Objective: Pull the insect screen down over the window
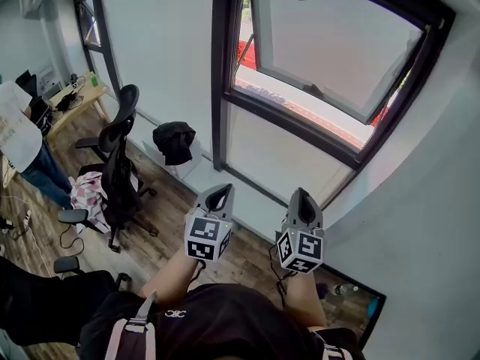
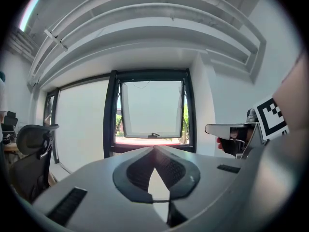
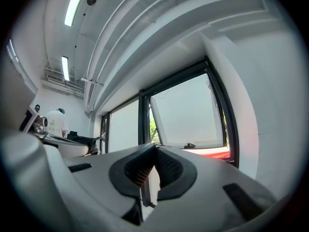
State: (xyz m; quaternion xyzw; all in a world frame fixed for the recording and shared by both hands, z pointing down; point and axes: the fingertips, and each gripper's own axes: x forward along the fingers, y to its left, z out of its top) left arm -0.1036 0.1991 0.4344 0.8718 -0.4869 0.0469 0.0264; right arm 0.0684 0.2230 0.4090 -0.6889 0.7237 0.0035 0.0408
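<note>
Wood-floored office, black-framed window [image 1: 330, 58] with its sash tilted outward. Black mesh office chair [image 1: 116, 163] and black garment [image 1: 174, 141] on the left. Grey left gripper [image 1: 219, 193] and grey right gripper [image 1: 301, 199] have jaws together, empty.

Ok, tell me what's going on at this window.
A person stands facing the window, which is tilted open, with a gripper in each hand. The left gripper and the right gripper are both shut and empty, held about level and short of the frame. No insect screen shows over the opening yet. An office chair stands off to the left.
</note>
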